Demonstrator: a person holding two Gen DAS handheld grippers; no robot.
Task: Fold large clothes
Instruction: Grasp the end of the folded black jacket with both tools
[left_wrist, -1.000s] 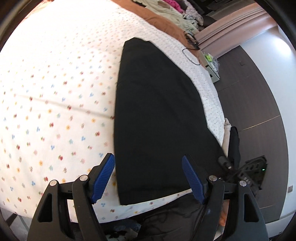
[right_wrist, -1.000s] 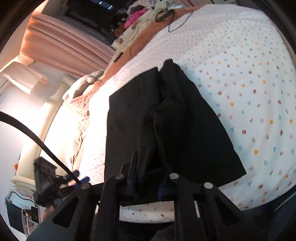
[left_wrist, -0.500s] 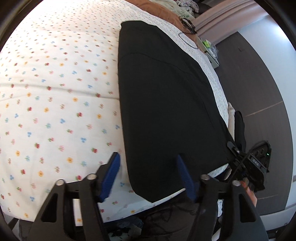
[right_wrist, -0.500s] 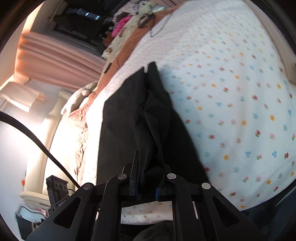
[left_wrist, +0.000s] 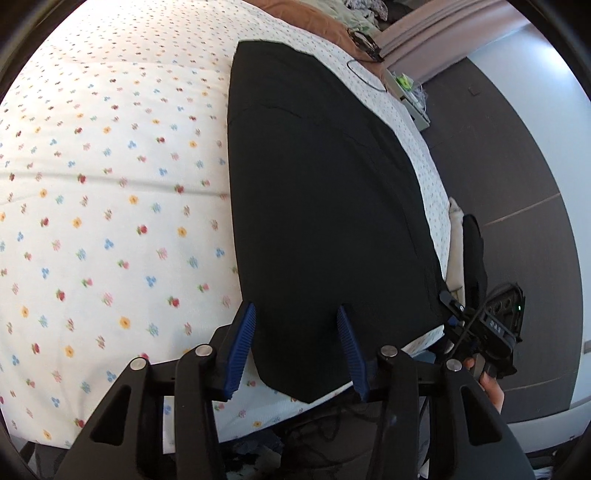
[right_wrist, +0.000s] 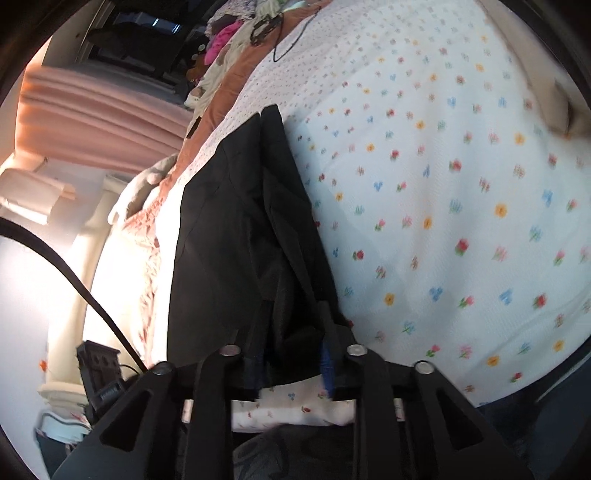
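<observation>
The black garment (left_wrist: 325, 206), lying flat on the flowered bedsheet (left_wrist: 110, 184), looks soft, light and limp, best taken by its near hem corners: the left gripper (left_wrist: 295, 339) spreads released over one, the right gripper (right_wrist: 291, 354) pinches bunched cloth.

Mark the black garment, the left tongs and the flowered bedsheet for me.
black garment (left_wrist: 325, 206), left wrist view, middle of the flat cloth.
left tongs (left_wrist: 295, 314), left wrist view, midway between the blue tips, open over the near hem.
flowered bedsheet (left_wrist: 110, 184), left wrist view, bare patch beside the garment.
</observation>
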